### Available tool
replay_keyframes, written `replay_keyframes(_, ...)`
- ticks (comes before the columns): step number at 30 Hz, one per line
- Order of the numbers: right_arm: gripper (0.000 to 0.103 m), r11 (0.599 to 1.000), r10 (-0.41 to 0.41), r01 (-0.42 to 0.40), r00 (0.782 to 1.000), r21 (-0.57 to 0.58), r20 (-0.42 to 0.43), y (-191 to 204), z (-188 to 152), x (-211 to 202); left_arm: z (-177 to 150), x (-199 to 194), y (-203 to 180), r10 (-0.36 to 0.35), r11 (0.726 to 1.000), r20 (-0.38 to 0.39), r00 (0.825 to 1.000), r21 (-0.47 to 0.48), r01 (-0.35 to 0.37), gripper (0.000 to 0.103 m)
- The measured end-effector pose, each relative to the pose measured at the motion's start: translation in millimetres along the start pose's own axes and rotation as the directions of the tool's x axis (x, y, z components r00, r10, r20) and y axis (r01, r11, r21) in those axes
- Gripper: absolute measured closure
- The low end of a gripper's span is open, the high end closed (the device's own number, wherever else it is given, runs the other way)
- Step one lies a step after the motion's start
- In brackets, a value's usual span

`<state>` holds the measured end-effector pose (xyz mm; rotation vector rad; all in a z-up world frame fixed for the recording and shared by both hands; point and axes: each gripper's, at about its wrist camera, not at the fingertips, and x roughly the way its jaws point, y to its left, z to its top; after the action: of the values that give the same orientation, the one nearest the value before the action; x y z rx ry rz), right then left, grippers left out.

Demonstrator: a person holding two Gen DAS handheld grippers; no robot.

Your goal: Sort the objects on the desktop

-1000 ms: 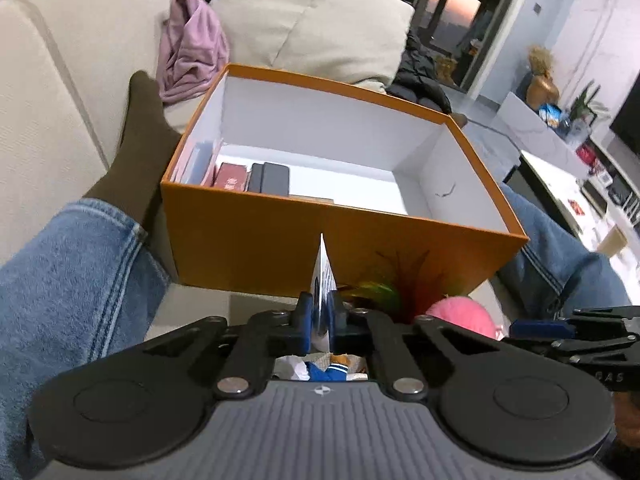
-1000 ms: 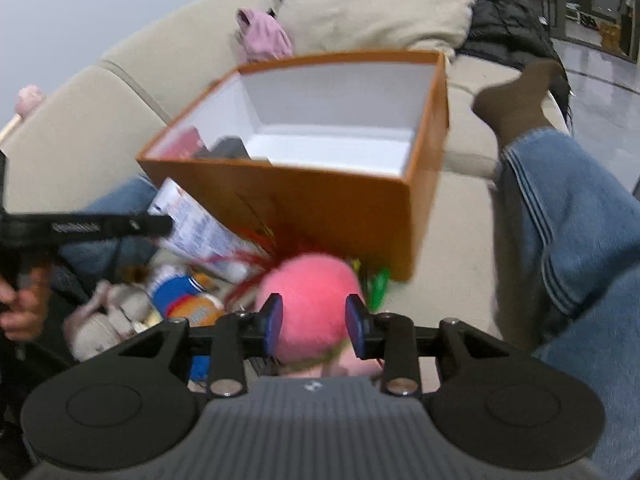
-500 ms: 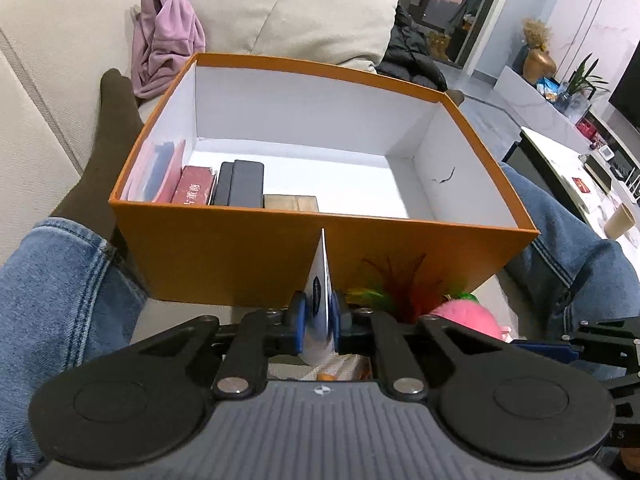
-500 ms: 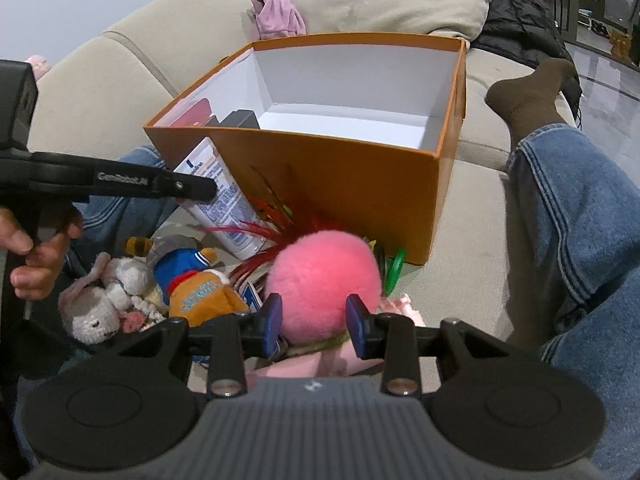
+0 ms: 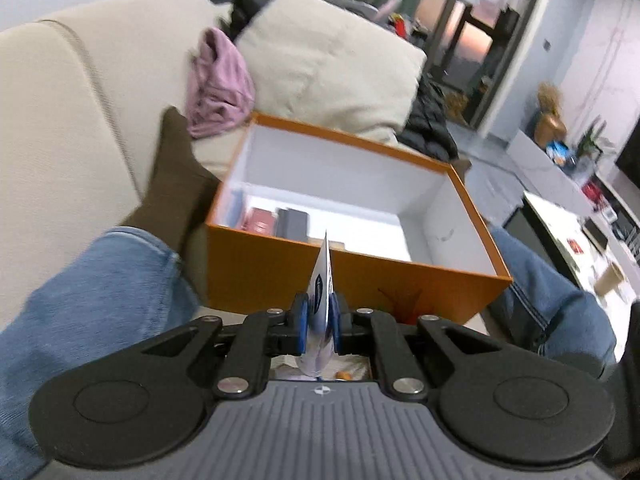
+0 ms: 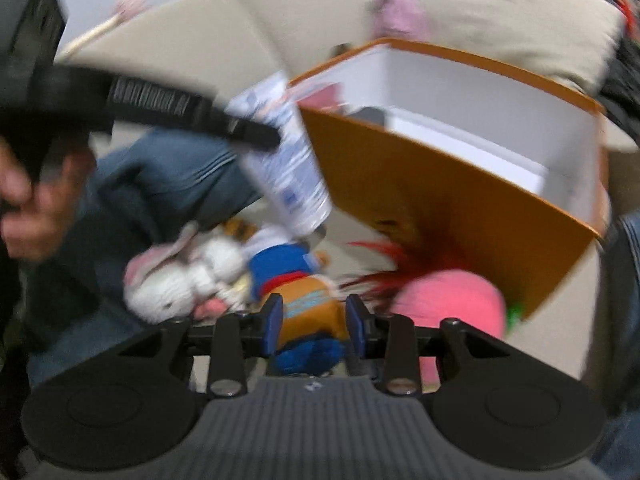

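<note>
My left gripper (image 5: pixel 320 322) is shut on a white and blue tube (image 5: pixel 322 280), held edge-on just before the near wall of the orange box (image 5: pixel 360 284). The tube also shows in the right wrist view (image 6: pixel 288 152), lifted beside the box (image 6: pixel 440 184). My right gripper (image 6: pixel 314 322) is open, with its fingers on either side of a blue and orange plush toy (image 6: pixel 304 300). A white rabbit plush (image 6: pixel 180 280) lies left of it and a pink pompom (image 6: pixel 448 300) right of it.
The box stands on a beige sofa (image 5: pixel 80 100) between a person's jeans legs (image 5: pixel 88 280). Inside it lie a red case (image 5: pixel 260 220) and a dark case (image 5: pixel 294 222). A pink cloth (image 5: pixel 218 84) and a cushion (image 5: pixel 332 68) lie behind.
My left gripper has lifted the tube higher and swung left. My right gripper has moved left from the pink pompom to around the blue and orange plush.
</note>
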<state>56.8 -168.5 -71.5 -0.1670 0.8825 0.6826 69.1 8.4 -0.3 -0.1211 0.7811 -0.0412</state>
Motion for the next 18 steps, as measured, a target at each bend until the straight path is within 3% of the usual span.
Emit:
replay_keyframes(3,0.067,0.984,-0.032,0.028,0.999,-0.175,-0.023,31.5,-3.1,9.7,-2.2,-11.2,7.7,0.019,1.0,0.03,0.999,-0.026,-0.018,0.09)
replay_keyframes(8,0.066,0.931,-0.154,0.118,0.985,-0.346,-0.078,61.2,-12.7,38.9,-4.3,-14.1,15.3,0.018,0.998,0.039,0.999,-0.057,-0.016,0.09)
replay_keyframes(11,0.05,0.884,-0.24,0.192,0.969,-0.426,-0.062,69.6,-21.2,54.3,-6.1,-14.5,19.3,0.019,0.998,0.043,0.999,-0.062,-0.017,0.09)
replay_keyframes(14,0.044,0.804,-0.36,0.296,0.933,-0.516,-0.026,75.2,-29.0,71.1,-8.2,-15.2,24.3,0.026,0.997,0.048,0.999,-0.077,-0.022,0.09)
replay_keyframes(16,0.043,0.738,-0.437,0.364,0.9,-0.568,0.01,74.4,-35.1,84.1,-9.9,-15.3,28.2,0.027,0.996,0.047,0.999,-0.09,-0.023,0.09)
replay_keyframes(18,0.046,0.701,-0.478,0.405,0.877,-0.587,0.035,70.3,-38.1,94.2,-11.6,-14.7,31.0,0.029,0.995,0.043,0.999,-0.099,-0.025,0.09)
